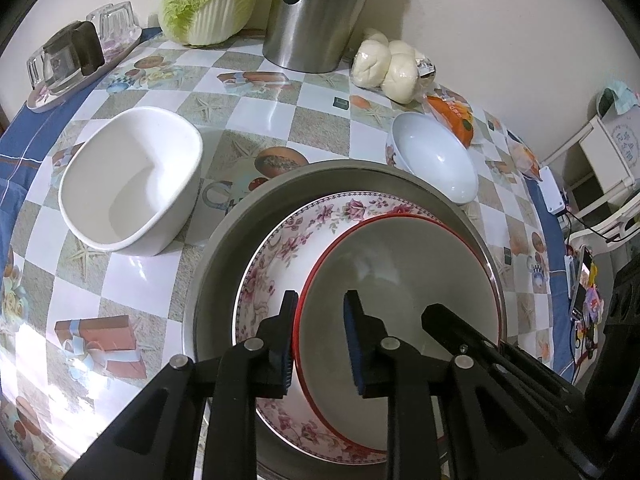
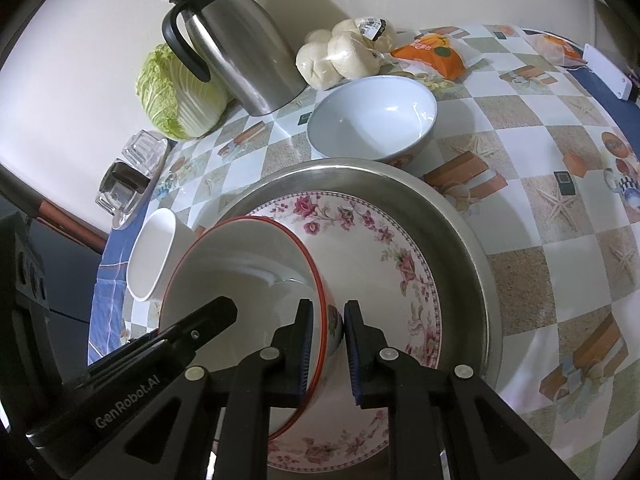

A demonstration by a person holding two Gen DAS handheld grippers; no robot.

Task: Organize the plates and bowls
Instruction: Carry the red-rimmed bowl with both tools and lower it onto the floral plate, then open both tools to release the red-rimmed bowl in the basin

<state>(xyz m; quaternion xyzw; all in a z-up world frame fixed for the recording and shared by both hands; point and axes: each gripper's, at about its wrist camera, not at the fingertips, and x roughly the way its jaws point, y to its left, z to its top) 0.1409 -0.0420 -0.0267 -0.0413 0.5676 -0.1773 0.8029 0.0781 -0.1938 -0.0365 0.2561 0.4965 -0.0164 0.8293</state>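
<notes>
A red-rimmed bowl (image 1: 400,280) sits in a floral plate (image 1: 288,240), which lies in a steel tray (image 1: 240,216). My left gripper (image 1: 320,304) straddles the bowl's near rim, jaws apart. My right gripper (image 2: 326,312) straddles the opposite rim of the red-rimmed bowl (image 2: 240,264), its fingers close on either side of the wall; the bowl looks tilted over the floral plate (image 2: 380,248). A square white bowl (image 1: 132,176) stands left of the tray. A round white bowl (image 1: 436,156) stands behind it; it also shows in the right wrist view (image 2: 372,116).
At the back of the checked tablecloth (image 1: 140,272) stand a steel jug (image 1: 316,12), a cabbage (image 1: 208,0), bagged buns (image 1: 388,64), an orange packet (image 1: 452,116) and a small tray of glasses (image 1: 80,56). The table's edge curves at the right.
</notes>
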